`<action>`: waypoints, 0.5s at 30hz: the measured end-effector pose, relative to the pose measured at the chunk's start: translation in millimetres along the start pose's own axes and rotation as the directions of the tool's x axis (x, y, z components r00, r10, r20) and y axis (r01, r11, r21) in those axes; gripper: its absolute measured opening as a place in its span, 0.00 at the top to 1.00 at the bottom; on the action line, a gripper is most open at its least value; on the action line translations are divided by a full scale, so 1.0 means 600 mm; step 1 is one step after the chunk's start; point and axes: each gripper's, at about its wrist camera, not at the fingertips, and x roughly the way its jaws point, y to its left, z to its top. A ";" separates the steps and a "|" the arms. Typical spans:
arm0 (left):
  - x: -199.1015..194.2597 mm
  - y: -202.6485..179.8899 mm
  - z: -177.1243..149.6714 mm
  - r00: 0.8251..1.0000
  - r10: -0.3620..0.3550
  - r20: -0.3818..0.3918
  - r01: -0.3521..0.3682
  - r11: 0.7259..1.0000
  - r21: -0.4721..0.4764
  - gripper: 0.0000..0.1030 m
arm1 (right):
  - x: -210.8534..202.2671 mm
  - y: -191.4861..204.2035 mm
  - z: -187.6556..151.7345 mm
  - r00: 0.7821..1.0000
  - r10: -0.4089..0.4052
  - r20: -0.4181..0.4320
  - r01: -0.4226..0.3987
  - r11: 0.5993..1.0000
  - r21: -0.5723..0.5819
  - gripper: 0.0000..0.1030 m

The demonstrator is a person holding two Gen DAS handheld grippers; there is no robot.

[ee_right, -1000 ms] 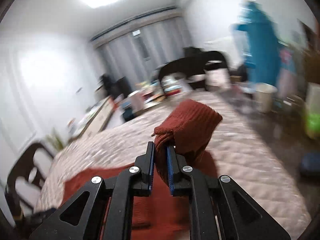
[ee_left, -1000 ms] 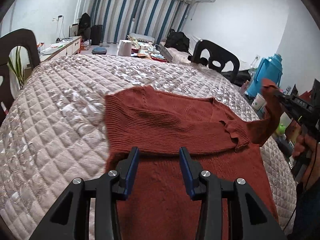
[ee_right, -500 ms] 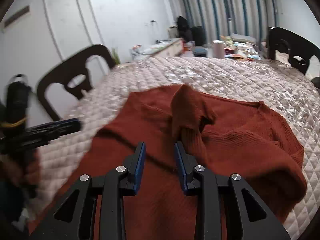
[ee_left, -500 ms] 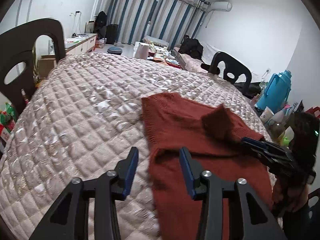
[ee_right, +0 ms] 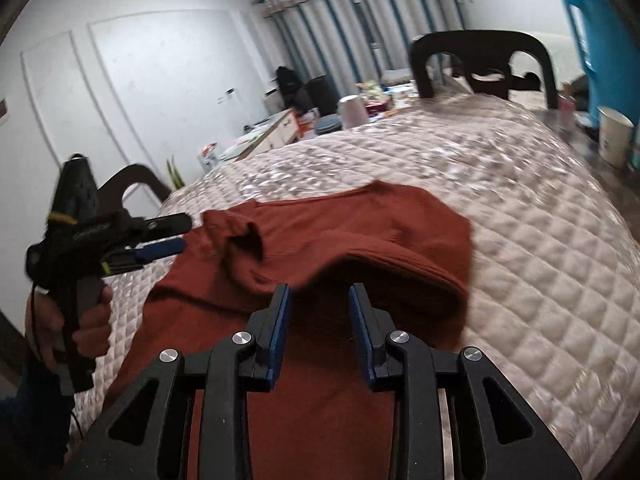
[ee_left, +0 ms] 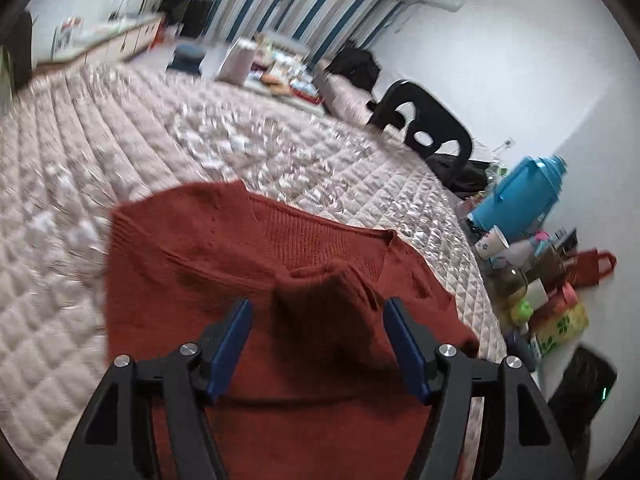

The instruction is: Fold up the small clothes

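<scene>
One sweater (ee_left: pixel 248 264) hem cut off, background blurred

A rust-red knitted sweater (ee_right: pixel 360 240) is lying on the quilted cover (ee_right: pixel 540 240), with one sleeve folded over its body. The right gripper (ee_right: pixel 320 312) is hovering over the sweater, its blue pads (ee_right: pixel 280 332) standing apart with nothing between them. At the left, a hand (ee_right: pixel 80 320) is holding the left gripper (ee_right: pixel 168 236) beside the sweater's edge, jaws apart.

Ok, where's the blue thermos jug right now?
In the left wrist view, the blue plastic thermos jug stands at the right, off the quilted bed's edge, behind a white paper cup, near the black chair.
</scene>
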 end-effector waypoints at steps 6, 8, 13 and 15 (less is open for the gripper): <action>0.056 0.005 0.008 0.996 0.061 -0.071 -0.065 0.996 -0.059 0.81 | -0.004 -0.031 -0.010 1.000 -0.007 -0.011 0.007 0.999 0.054 0.70; 0.054 -0.001 0.010 0.997 0.046 -0.058 -0.049 0.998 -0.044 0.86 | 0.002 -0.034 -0.013 1.000 -0.001 -0.027 0.003 0.998 0.063 0.70; -0.045 -0.039 0.008 0.974 -0.144 0.174 0.125 0.985 0.117 0.87 | 0.015 -0.048 -0.013 0.999 0.001 -0.042 0.003 0.996 0.086 0.70; -0.082 -0.031 0.000 0.953 -0.179 0.244 0.140 0.976 0.169 0.87 | 0.018 -0.055 -0.014 0.999 -0.005 -0.042 0.010 0.995 0.100 0.70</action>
